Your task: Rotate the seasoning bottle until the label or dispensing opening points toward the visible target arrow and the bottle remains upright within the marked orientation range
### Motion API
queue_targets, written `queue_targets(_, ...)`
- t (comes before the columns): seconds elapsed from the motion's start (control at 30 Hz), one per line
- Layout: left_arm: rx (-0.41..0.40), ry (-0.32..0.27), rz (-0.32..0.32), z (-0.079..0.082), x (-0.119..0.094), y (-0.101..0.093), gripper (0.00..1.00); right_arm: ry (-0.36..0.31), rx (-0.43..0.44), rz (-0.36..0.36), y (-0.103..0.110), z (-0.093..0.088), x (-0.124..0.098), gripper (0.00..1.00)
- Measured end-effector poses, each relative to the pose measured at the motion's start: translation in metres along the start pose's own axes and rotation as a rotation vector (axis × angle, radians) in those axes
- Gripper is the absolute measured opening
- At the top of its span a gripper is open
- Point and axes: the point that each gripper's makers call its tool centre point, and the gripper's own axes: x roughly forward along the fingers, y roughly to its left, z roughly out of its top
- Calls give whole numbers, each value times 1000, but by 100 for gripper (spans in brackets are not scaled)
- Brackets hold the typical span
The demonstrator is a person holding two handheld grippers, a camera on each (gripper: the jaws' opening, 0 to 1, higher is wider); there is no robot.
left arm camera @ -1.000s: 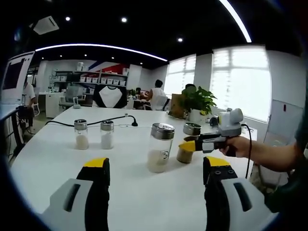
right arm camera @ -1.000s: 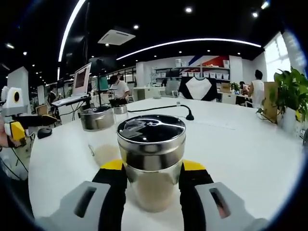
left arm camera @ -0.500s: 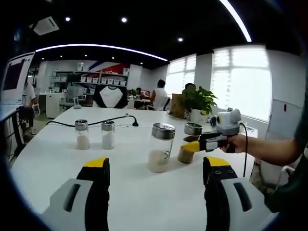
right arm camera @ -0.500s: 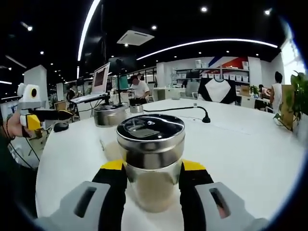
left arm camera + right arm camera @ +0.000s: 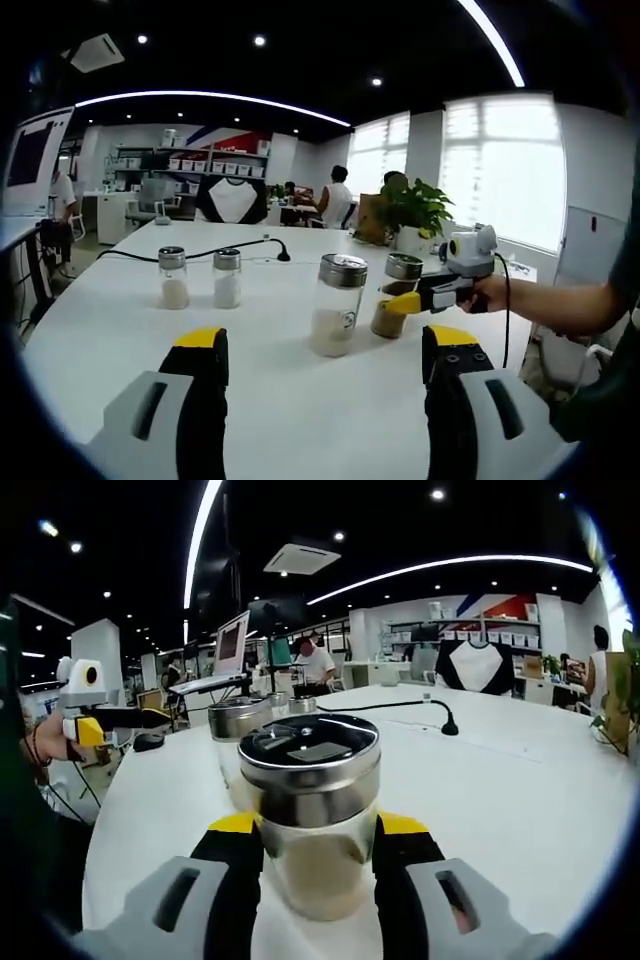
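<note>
A brown-filled seasoning bottle (image 5: 393, 298) with a metal lid stands upright on the white table (image 5: 280, 410). My right gripper (image 5: 403, 301) comes in from the right in a person's hand and is shut on the bottle. In the right gripper view the same bottle (image 5: 312, 810) sits close up between the yellow-tipped jaws of the right gripper (image 5: 318, 826). My left gripper (image 5: 325, 342) hangs open over the near table, apart from every bottle. The left gripper (image 5: 100, 723) also shows far left, in a hand.
A taller glass bottle of white grains (image 5: 334, 306) stands just left of the held one, and is seen again as the taller bottle (image 5: 237, 730). Two small shakers (image 5: 174, 278) (image 5: 227, 277) stand further left. A black cable (image 5: 200, 254) crosses the far table. A potted plant (image 5: 410, 210) sits behind.
The right gripper view has swung to the left, with the bottle still held between its jaws. In the left gripper view the right gripper has shifted slightly. The left gripper has stayed put.
</note>
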Motion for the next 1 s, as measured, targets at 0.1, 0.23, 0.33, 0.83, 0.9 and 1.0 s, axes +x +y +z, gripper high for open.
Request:
queue_targets(0.1, 1, -2, -1, 1, 0, 0, 84, 2, -1, 13, 1, 0, 0, 42)
queue_targets(0.23, 0, 0, -1, 0, 0, 0, 84, 4, -2, 29, 2, 0, 0, 42)
queue_targets(0.33, -1, -1, 0, 1, 0, 0, 84, 5, -2, 36, 2, -1, 1, 42)
queue_targets(0.83, 6, 1, -3, 3, 2, -1, 84, 36, -1, -2, -2, -3, 2, 53)
queue_targets(0.9, 5, 1, -3, 3, 2, -1, 84, 36, -29, -30, -5, -2, 2, 61)
queue_targets(1.0, 5, 7, -3, 1, 2, 0, 84, 20, 12, -36, -3, 0, 0, 64)
